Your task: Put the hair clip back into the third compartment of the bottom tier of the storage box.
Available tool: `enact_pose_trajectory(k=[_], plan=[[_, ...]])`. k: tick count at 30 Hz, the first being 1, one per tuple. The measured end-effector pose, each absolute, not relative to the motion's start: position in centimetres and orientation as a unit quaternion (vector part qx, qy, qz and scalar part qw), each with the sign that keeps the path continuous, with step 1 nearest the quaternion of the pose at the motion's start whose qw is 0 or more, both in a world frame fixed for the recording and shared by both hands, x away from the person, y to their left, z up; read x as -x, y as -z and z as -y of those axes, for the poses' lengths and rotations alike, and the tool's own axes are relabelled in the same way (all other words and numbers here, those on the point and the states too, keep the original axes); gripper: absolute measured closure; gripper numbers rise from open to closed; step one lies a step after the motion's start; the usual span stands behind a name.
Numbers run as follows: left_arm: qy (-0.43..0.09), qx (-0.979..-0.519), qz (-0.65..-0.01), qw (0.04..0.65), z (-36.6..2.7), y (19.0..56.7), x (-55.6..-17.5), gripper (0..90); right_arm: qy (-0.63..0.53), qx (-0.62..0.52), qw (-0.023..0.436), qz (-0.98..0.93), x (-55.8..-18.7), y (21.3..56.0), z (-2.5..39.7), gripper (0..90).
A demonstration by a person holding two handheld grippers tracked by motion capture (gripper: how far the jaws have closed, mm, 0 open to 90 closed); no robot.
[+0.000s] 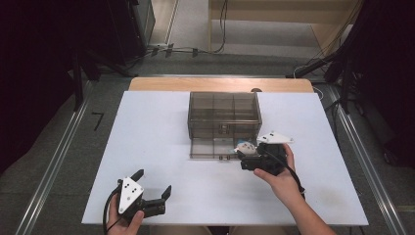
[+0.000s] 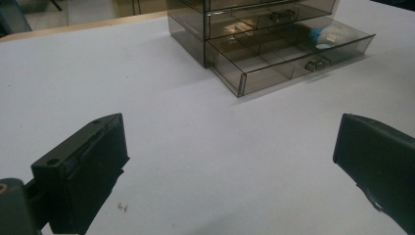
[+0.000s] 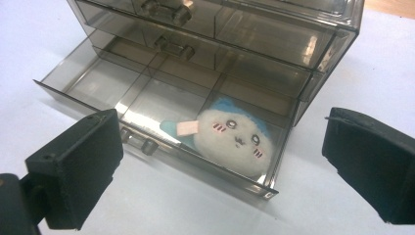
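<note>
A smoky clear drawer box (image 1: 222,110) stands at the middle of the white table (image 1: 156,127). Its bottom drawer (image 1: 210,148) is pulled out. A white and blue plush toy (image 3: 235,139) lies in the drawer's right compartment, also seen as the plush toy (image 1: 244,147) from above. My right gripper (image 1: 243,160) is open just in front of that corner of the drawer (image 3: 88,83), nothing between its jaws. My left gripper (image 1: 153,182) is open near the table's front left edge, well short of the box (image 2: 244,19).
The drawer's other compartments (image 3: 161,105) are bare. A small handle (image 3: 144,142) sticks out of the drawer front. The upper drawers (image 3: 176,14) are pushed in. A tiny speck (image 2: 122,207) lies on the table between the left jaws. A wooden strip (image 1: 220,84) edges the far side.
</note>
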State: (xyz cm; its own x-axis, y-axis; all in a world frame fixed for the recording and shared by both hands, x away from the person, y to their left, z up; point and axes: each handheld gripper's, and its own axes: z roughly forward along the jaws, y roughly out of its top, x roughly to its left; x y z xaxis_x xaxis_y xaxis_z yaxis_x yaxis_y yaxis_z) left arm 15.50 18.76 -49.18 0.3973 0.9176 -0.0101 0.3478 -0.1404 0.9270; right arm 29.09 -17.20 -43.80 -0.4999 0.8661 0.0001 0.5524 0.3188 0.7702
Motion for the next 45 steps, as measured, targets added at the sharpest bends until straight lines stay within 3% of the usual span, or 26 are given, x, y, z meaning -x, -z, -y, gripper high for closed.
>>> enact_pose_trajectory(k=[24, 45], plan=[[-0.303, -0.691, -0.457, 0.470, -18.7, 49.2, -15.5, 0.0, -0.388, -0.428, 0.235, -0.782, -26.0, 42.0, 20.8, 0.5], [-0.304, -0.691, -0.459, 0.469, -18.8, 49.1, -15.4, 0.0, -0.382, -0.469, 0.276, -0.747, -24.0, 42.4, 27.9, 0.5]])
